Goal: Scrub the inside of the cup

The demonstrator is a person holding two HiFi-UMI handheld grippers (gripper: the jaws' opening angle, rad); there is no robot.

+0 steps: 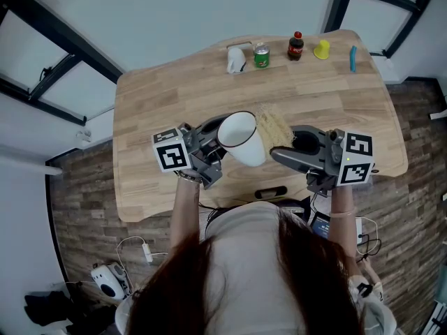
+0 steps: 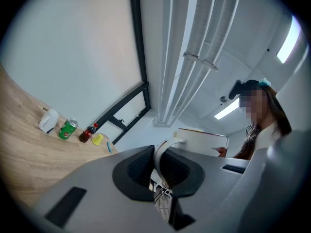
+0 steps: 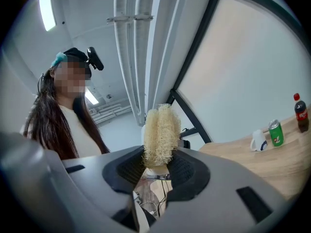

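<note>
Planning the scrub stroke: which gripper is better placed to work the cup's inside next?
Right: the right gripper is shut on the scrubber, beside the cup; the left gripper only clamps its handle.

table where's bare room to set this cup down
On the table, bare wood fills the left end and the wide band between the back row and the held cup. Crowded: far edge, with mug, can, bottle, yellow cup, pen.

Wooden table (image 1: 160,96), light, wavy-edged. Along the table's far edge, left to right:
- white mug (image 1: 236,60)
- green drinks can (image 1: 261,56)
- small cola bottle (image 1: 295,47), red cap
- small yellow cup (image 1: 321,49)
- blue pen-like stick (image 1: 353,58)

Off the table's near-left corner, on dark plank floor (image 1: 84,187): white device (image 1: 106,279), cabled.
</note>
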